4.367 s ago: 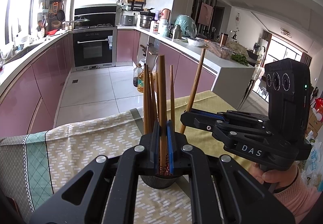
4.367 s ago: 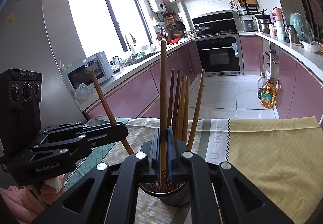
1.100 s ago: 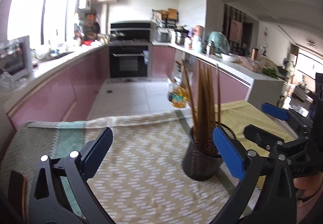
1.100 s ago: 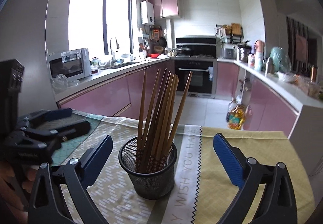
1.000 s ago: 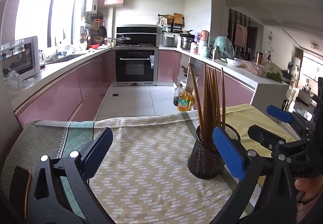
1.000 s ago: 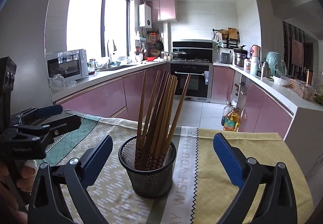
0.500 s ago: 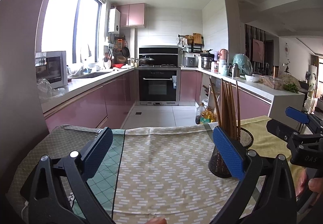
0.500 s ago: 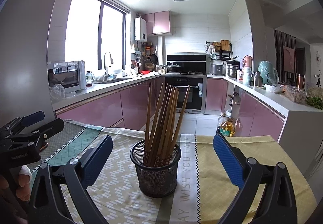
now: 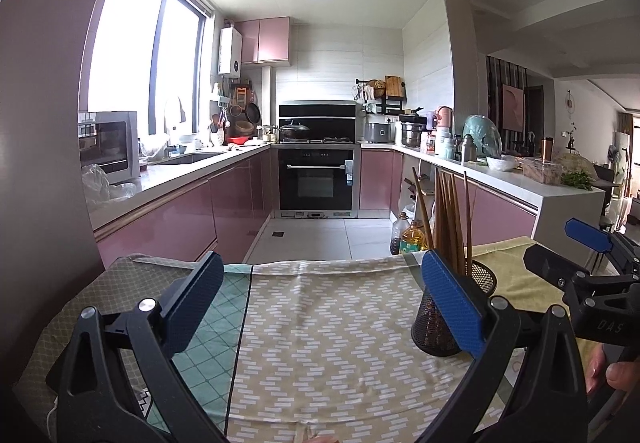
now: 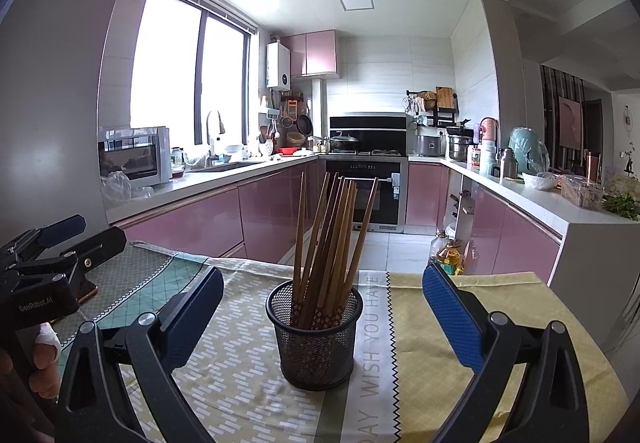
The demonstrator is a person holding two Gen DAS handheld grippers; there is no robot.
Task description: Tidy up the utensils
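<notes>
Both tools wide apart, empty. Mesh holder (image 10: 316, 335) stands on the surface dead ahead of my right tool (image 10: 320, 317), between its pads. All chopsticks (image 10: 332, 239) sit in it, long axes near-vertical, fanned slightly right. From my left tool (image 9: 320, 297) the holder is to the right, behind the right pad. Right hand nearer. Tablecloth (image 9: 328, 343) otherwise bare; nothing blocks. Sorting looks done.

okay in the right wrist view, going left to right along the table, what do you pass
Left claw → right claw's left finger → mesh holder of chopsticks → cloth's printed strip → right claw's right finger.
</notes>
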